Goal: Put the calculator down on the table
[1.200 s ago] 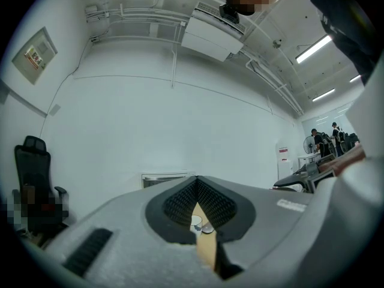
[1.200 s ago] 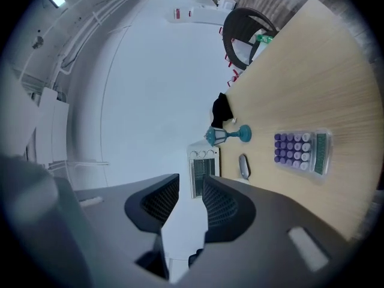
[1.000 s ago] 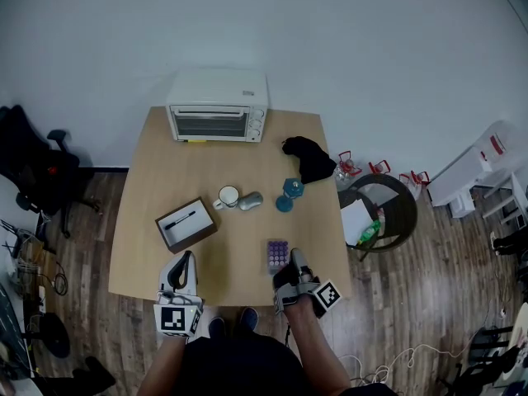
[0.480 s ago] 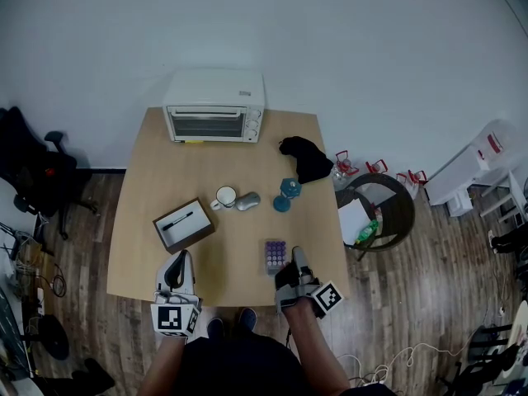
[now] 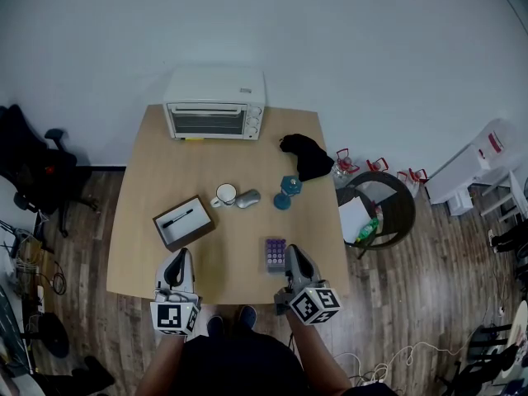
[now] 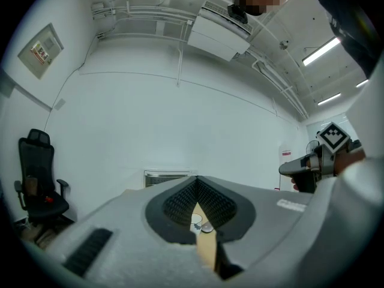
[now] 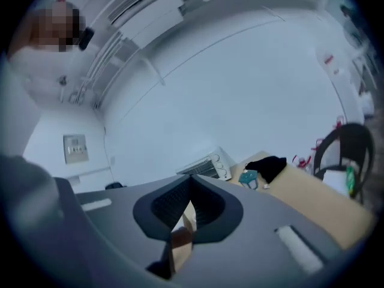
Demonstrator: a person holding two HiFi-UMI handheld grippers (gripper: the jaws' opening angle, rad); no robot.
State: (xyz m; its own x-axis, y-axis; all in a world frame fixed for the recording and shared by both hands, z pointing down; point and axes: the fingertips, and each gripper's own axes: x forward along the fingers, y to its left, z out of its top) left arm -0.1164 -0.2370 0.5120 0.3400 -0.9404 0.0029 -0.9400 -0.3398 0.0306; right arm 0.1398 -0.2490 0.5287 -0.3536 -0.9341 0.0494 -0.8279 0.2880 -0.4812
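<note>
The calculator (image 5: 276,255), small and purple with rows of keys, lies flat on the wooden table (image 5: 165,163) near its front edge. My right gripper (image 5: 289,252) hovers just to the right of it, shut and holding nothing, with its marker cube facing up. In the right gripper view the pads (image 7: 193,200) meet with only table showing below them. My left gripper (image 5: 179,255) rests at the front left edge. It points level and is shut on nothing (image 6: 196,204). The calculator does not show in either gripper view.
A white toaster oven (image 5: 216,104) stands at the back. A mug (image 5: 226,195), a grey mouse (image 5: 247,198), a teal object (image 5: 287,192) and a black cloth (image 5: 304,156) lie mid-table. A brown box with a pen (image 5: 184,222) sits at the left. A round chair (image 5: 388,213) stands to the right.
My right gripper has rolled so that its marker cube now faces up, and it has lifted slightly. The calculator stays on the table. My left gripper has not moved.
</note>
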